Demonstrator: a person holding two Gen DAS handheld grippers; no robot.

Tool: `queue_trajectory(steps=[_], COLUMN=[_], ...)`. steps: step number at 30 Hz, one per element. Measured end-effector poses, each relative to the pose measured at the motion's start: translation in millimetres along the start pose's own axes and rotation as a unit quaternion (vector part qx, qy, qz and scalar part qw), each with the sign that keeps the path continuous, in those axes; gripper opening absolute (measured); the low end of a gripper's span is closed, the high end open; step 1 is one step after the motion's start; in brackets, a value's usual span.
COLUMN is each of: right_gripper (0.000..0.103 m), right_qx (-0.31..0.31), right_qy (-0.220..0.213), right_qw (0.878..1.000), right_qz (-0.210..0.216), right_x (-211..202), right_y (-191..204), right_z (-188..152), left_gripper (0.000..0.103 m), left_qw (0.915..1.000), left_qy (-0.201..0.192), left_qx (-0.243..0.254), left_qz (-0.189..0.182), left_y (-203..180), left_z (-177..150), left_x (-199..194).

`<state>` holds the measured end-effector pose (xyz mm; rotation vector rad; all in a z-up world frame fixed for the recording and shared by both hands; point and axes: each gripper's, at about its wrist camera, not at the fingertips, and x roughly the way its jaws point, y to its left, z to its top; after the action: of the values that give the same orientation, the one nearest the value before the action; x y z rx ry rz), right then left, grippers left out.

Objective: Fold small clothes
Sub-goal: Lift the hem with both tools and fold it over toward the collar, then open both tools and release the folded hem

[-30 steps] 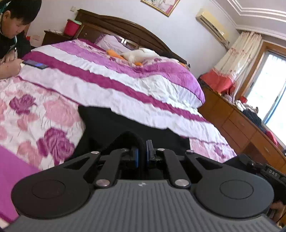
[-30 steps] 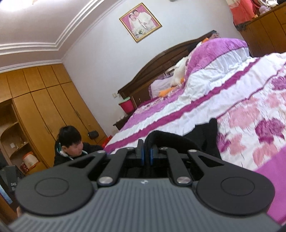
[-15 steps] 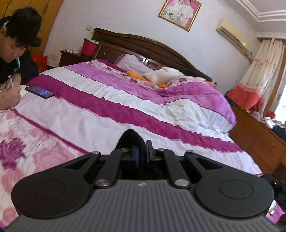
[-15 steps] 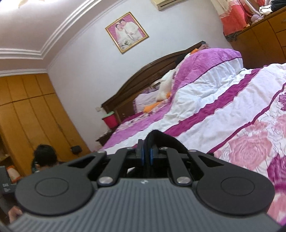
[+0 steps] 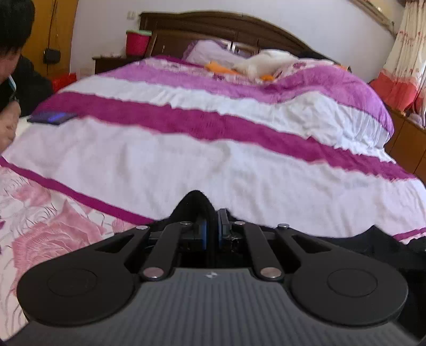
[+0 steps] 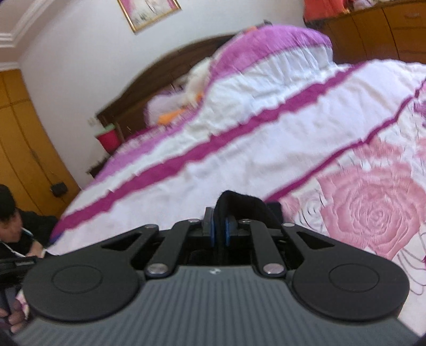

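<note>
A: What step is going on?

B: The fold itself, I'd judge. The left tool (image 5: 211,233) is clamping a pinch of the black garment (image 5: 194,205), and the right tool (image 6: 218,233) is gripping another edge (image 6: 239,203).

A: And next?

B: Both are pointing level, low over the bed (image 5: 186,159); they're needing to lay the cloth down evenly before letting go.

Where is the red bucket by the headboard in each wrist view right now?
Left wrist: red bucket at upper left, on the nightstand left of the dark headboard.
Right wrist: red bucket at left of centre, below the headboard's lower end.
Shared landmark: the orange item near the pillows.
</note>
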<state>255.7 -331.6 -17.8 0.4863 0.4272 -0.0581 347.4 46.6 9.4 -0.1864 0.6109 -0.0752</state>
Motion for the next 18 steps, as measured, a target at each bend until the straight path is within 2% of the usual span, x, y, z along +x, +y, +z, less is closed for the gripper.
queue_trajectory(steps=[3, 7, 8, 9, 11, 13, 14, 15, 18], right_gripper=[0.012, 0.015, 0.025, 0.036, 0.049, 0.051, 0.051, 0.051, 0.051], right_qx=[-0.005, -0.013, -0.017, -0.023, -0.039, -0.06, -0.072, -0.079, -0.101], right_qy=[0.033, 0.035, 0.036, 0.036, 0.034, 0.035, 0.037, 0.038, 0.046], right_qw=[0.999, 0.999, 0.999, 0.999, 0.998, 0.997, 0.996, 0.995, 0.992], right_qz=[-0.013, -0.008, -0.002, 0.008, 0.026, 0.038, 0.044, 0.048, 0.063], right_x=[13.8, 10.6, 6.7, 2.2, -9.8, -21.5, -28.3, -34.1, -48.1], right_y=[-3.8, -1.2, 0.6, 2.2, 5.9, 9.7, 10.8, 11.6, 12.9], right_z=[-5.6, -3.8, -2.2, -0.1, 3.4, 5.6, 6.0, 6.7, 6.9], left_gripper=[0.01, 0.01, 0.012, 0.016, 0.025, 0.042, 0.058, 0.067, 0.069], left_qw=[0.9998, 0.9993, 0.9992, 0.9991, 0.9989, 0.9987, 0.9989, 0.9993, 0.9991], left_qy=[0.017, 0.036, 0.037, 0.037, 0.038, 0.037, 0.032, 0.021, 0.005], left_qx=[0.008, 0.005, 0.004, 0.003, 0.006, 0.013, 0.018, 0.025, 0.042], left_qz=[0.001, -0.009, -0.013, -0.018, -0.028, -0.033, -0.028, -0.019, -0.004], left_y=[5.1, 11.7, 12.1, 13.7, 15.9, 17.1, 17.0, 17.8, 15.9], left_z=[-5.2, -7.3, -6.9, -5.8, -3.9, -2.6, -3.5, -4.8, -7.8], left_x=[14.9, 19.6, 15.2, 11.5, 1.5, -11.1, -18.8, -25.3, -44.5])
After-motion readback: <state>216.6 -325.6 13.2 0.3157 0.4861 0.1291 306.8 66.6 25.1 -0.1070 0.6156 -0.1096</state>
